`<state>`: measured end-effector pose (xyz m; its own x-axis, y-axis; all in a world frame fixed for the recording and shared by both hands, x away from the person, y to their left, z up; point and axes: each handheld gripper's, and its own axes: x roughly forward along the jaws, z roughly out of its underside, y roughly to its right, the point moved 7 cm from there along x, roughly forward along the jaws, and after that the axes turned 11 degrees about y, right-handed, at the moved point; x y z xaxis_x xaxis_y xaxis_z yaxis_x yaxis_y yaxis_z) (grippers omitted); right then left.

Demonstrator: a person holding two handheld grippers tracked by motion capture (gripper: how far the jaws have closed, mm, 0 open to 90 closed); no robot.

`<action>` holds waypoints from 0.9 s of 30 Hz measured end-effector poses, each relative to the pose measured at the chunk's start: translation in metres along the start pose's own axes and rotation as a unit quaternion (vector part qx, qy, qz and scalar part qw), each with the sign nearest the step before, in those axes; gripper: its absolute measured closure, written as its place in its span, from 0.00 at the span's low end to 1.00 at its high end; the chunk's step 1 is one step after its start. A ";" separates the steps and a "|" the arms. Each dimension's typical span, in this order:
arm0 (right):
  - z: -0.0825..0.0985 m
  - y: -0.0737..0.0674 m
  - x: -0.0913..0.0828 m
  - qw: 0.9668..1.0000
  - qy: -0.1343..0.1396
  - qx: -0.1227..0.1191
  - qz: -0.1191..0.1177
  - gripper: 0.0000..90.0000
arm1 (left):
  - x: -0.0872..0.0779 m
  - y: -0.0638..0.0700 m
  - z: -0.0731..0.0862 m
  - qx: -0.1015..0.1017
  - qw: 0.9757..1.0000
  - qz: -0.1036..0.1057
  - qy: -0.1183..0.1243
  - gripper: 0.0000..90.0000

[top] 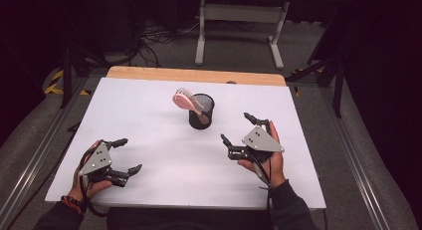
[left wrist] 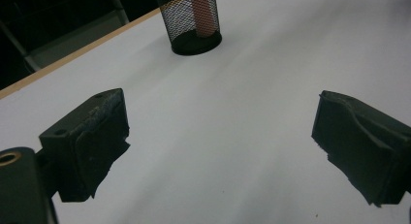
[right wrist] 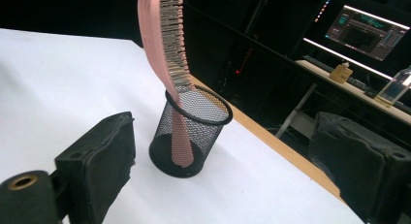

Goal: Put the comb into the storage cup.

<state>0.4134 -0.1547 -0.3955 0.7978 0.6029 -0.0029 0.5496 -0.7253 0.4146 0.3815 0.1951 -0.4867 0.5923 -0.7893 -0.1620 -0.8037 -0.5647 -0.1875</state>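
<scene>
Pink comb [top: 187, 101] stands handle-down in the black mesh cup [top: 201, 112] mid-bench [top: 149, 135], long axis tilted up and away to the left, toothed head clear above the rim. Right gripper [top: 240, 130] is nearer, cup lies ahead and left of it; left gripper [top: 124, 156] well apart. Both grippers spread wide, holding nothing. Comb: pale pink, fine teeth, slim handle seen through the mesh.

From my seat I see a white-topped table [top: 149, 140] with a wooden far edge on grey floor [top: 239, 56], a white desk frame [top: 241, 21] behind it, dark surroundings, and a lit monitor [right wrist: 368, 27] over a side desk.
</scene>
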 end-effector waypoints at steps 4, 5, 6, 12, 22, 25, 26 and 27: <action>0.003 0.002 -0.006 1.000 -0.001 0.007 -0.003 0.10 | 0.000 0.000 0.000 0.000 1.000 0.000 0.000 0.08; 0.004 0.003 -0.007 1.000 0.000 0.006 -0.001 0.10 | 0.000 0.000 0.000 0.000 1.000 0.000 0.000 0.08; 0.005 0.003 -0.009 1.000 -0.001 0.006 0.000 0.10 | 0.000 0.000 0.000 0.000 1.000 0.000 0.000 0.08; 0.012 0.004 -0.016 1.000 -0.009 0.007 0.001 0.11 | -0.001 -0.001 -0.001 -0.002 1.000 0.001 0.003 0.08; 0.026 0.005 -0.028 1.000 -0.026 -0.001 0.004 0.08 | 0.000 0.000 0.000 0.001 1.000 0.003 0.001 0.07; 0.030 0.005 -0.032 1.000 -0.027 -0.004 0.012 0.08 | 0.000 0.000 0.000 0.002 1.000 0.003 -0.001 0.07; 0.032 0.006 -0.034 1.000 -0.028 -0.003 0.014 0.08 | 0.000 0.000 0.000 0.002 1.000 0.002 -0.001 0.07; 0.034 0.006 -0.035 0.999 -0.030 0.000 0.016 0.08 | 0.000 0.000 0.000 0.002 1.000 0.002 0.000 0.07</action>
<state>0.3968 -0.1914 -0.4241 0.8287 0.5580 -0.0430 0.5226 -0.7441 0.4162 0.3811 0.1953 -0.4868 0.5886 -0.7919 -0.1624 -0.8062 -0.5601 -0.1907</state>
